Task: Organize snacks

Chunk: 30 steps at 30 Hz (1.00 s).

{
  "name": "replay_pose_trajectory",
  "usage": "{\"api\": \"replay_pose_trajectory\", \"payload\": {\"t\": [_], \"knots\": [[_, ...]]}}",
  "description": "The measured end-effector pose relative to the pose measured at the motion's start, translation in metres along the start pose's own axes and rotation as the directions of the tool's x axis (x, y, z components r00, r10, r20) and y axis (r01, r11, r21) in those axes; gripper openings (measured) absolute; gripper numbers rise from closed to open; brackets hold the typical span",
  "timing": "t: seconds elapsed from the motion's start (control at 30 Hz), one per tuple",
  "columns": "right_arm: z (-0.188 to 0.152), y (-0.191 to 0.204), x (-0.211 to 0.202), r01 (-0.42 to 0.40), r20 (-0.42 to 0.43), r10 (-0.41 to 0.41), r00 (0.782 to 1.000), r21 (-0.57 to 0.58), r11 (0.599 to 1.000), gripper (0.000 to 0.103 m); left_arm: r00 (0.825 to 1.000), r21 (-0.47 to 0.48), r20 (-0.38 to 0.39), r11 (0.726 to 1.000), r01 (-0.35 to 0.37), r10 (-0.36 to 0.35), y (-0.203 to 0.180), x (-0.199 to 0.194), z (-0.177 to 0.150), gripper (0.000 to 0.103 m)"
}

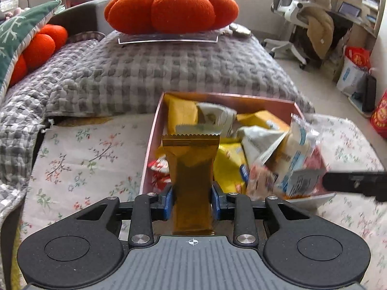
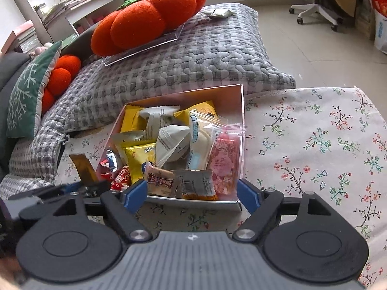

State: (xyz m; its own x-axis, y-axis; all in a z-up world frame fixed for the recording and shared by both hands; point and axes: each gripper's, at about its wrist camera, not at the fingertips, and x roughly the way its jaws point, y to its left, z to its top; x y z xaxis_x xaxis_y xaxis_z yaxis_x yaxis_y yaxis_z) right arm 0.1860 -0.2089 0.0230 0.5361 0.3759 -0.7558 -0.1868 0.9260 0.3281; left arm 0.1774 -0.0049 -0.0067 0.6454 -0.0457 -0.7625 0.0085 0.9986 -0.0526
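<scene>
My left gripper (image 1: 192, 199) is shut on a gold snack packet (image 1: 191, 166) and holds it upright at the near left corner of a pink box (image 1: 152, 140) full of snack packets. The same packet (image 2: 81, 166) and the left gripper (image 2: 82, 186) show at the left of the right wrist view. My right gripper (image 2: 192, 194) is open and empty, just in front of the pink box's near wall (image 2: 193, 201). Inside lie yellow, white, pink and red packets, such as a pink one (image 2: 223, 162). The right gripper's finger (image 1: 355, 183) enters the left wrist view from the right.
The box sits on a floral cloth (image 2: 314, 145). Behind it is a grey quilted blanket (image 1: 169, 72) with an orange pumpkin cushion (image 1: 171, 9) on a clear tray. A green pillow (image 2: 26, 96) lies left. An office chair (image 1: 295, 12) and bags stand on the floor at right.
</scene>
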Motion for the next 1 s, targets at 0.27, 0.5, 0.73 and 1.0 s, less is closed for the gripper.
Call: {"api": "replay_pose_trajectory", "payload": {"t": [0.27,0.5,0.73,1.0], "knots": [[0.002,-0.005,0.004,-0.014,-0.004,0.014,1.000,0.035,0.999,0.079,0.994,-0.065,0.094,0.996,0.063,-0.057,0.006,0.006,0.020,0.028],[0.001,-0.007,0.006,-0.022,0.003,0.022,1.000,0.059,0.998,0.079,0.986,-0.189,0.109,0.971,0.145,-0.126,0.023,0.030,0.031,0.028],[0.003,-0.006,0.016,-0.026,-0.001,0.026,1.000,0.070,0.997,0.079,0.988,-0.225,0.135,0.968,0.109,-0.080,0.033,0.039,0.042,0.032],[0.002,-0.001,0.021,-0.012,-0.005,0.013,1.000,0.059,0.998,0.079,0.988,-0.229,0.123,0.966,0.116,-0.090,0.046,0.036,0.040,0.035]]}}
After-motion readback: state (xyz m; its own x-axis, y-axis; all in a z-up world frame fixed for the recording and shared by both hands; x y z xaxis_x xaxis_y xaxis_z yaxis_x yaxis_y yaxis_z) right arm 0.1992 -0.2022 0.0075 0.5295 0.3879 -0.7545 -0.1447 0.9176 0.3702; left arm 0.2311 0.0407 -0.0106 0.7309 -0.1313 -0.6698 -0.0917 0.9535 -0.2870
